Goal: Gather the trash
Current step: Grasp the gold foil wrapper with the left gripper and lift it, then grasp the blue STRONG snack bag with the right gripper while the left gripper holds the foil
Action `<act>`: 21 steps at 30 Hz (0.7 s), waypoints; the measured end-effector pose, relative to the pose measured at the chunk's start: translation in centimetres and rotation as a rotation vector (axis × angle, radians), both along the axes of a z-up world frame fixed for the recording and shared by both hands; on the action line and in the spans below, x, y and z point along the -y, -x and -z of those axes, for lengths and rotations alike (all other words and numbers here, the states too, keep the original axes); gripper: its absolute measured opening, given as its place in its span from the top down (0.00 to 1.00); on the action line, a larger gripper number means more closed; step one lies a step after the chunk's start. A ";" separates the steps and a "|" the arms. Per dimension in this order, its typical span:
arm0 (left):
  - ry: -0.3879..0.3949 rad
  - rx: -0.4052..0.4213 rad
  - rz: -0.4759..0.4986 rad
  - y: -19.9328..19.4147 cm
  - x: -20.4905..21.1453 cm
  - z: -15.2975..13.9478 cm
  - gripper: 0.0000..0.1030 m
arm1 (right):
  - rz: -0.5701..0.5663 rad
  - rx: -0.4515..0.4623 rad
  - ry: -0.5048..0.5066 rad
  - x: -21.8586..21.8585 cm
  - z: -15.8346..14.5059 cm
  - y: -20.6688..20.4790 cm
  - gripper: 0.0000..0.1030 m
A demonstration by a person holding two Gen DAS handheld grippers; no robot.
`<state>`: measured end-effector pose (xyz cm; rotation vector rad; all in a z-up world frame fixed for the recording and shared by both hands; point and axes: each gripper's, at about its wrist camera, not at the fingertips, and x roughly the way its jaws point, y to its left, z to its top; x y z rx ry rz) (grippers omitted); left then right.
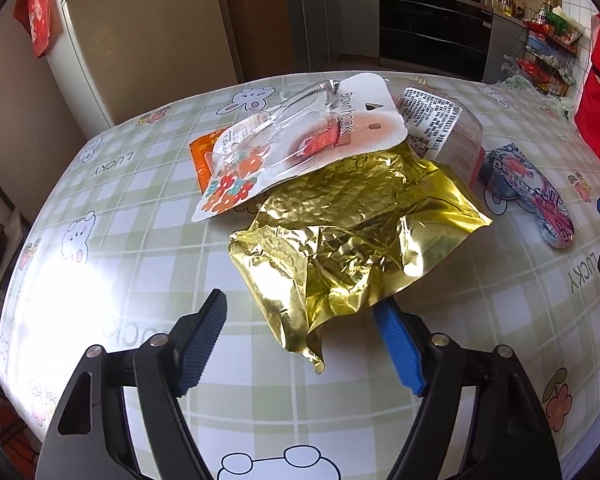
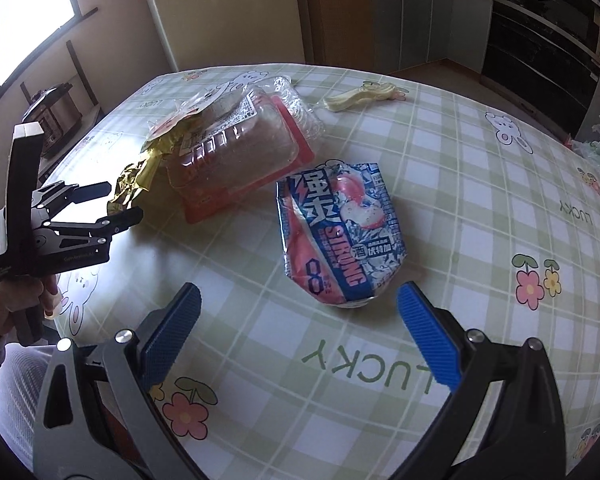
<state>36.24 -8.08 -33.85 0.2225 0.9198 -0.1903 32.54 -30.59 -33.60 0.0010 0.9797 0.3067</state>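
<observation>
Tilting down, left gripper [image 1: 300, 312] spread astride gold wrapper [image 1: 352, 232]; right gripper [image 2: 300, 300] spread (near crushed can [image 2: 340, 236]).

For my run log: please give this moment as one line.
left gripper: open around gold foil bag | right gripper: open near crushed can

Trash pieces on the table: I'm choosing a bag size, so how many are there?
5: gold foil bag nearest the left tongs, white hook card and orange packet behind it, clear tray alongside, crushed can before the right tongs. More may hide underneath.
</observation>
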 end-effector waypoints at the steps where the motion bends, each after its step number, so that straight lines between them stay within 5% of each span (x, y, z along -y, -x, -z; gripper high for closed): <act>1: 0.005 -0.005 0.006 0.1 0.0 0.1 0.54 | -0.001 0.000 0.001 0.0 0.0 -0.1 0.06; 2: 0.004 -0.005 0.009 0.3 -0.1 0.1 0.71 | -0.002 0.001 0.003 0.0 0.1 -0.3 0.06; 5: 0.002 0.025 0.016 1.6 -0.6 -0.2 0.88 | -0.007 0.006 0.018 0.1 0.4 -0.8 0.06; 21: 0.226 0.045 -0.023 11.4 -5.4 -4.4 0.89 | -0.044 -0.022 0.110 -0.2 2.7 -6.1 0.06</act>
